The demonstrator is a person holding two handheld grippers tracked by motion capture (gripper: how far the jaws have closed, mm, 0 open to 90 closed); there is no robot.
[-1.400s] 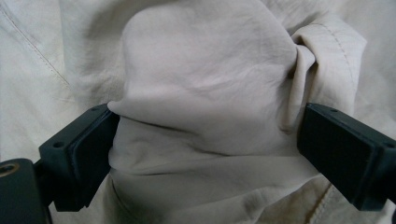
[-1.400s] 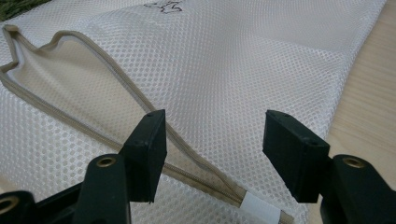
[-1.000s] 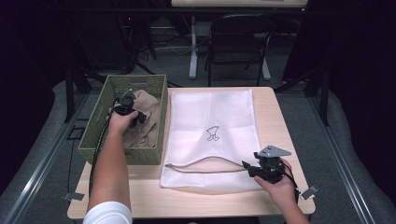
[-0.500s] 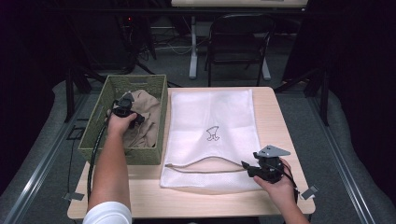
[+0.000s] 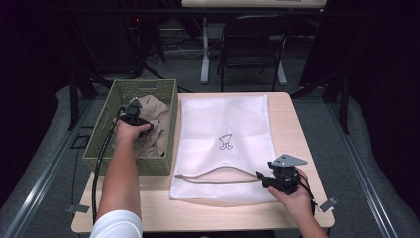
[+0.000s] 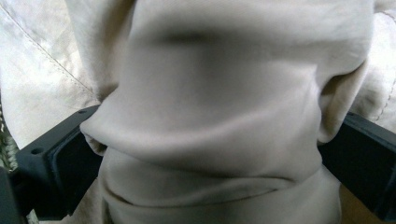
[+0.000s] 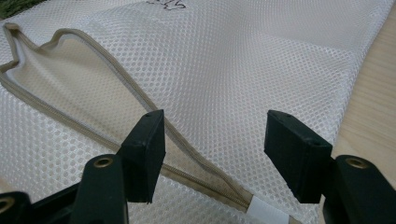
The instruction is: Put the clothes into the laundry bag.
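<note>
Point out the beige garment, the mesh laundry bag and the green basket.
beige garment (image 6: 219,107), left gripper view, bunched fold between the jaws.
mesh laundry bag (image 5: 233,119), high view, upper panel.
green basket (image 5: 130,164), high view, near wall.

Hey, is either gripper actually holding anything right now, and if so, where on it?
The left gripper pinches a bunched fold of the beige garment in the green basket. The right gripper is open over the mesh bag at its zipper opening, holding nothing.

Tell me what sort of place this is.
Probably a lab or studio recording bay: a small light wooden table ringed by dark curtains, with a black folding chair and floor cables behind.
</note>
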